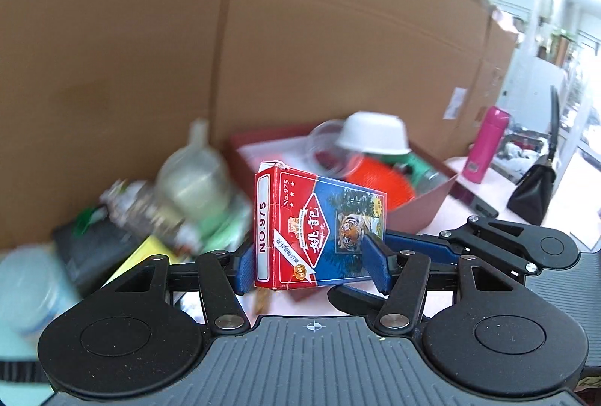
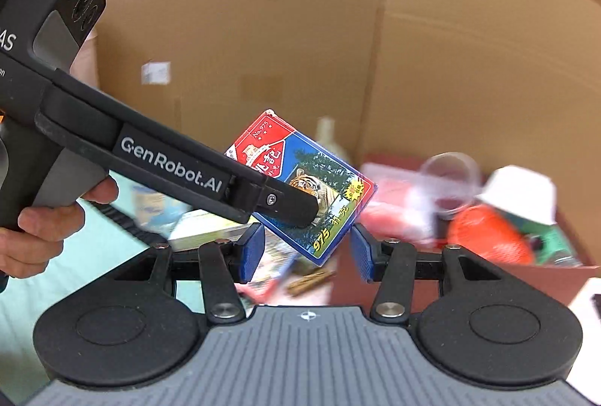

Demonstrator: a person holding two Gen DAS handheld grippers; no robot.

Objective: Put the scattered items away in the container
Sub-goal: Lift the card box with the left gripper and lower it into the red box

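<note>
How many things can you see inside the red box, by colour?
White bowl: 1
Clear cup: 1
Orange round thing: 1
Green thing: 1
Total: 4 that I can make out in the red box. It is blurry, so more may be hidden. The card pack is not in it yet; the left gripper holds it.

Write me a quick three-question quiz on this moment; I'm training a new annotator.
1. True or false: the left gripper is shut on the card pack.
2. Which picture is printed on the pack? A) tiger B) horse C) ship
3. Fill in: the upside-down bowl in the red box is ____ in colour.
Key: 1 true; 2 A; 3 white.
</note>
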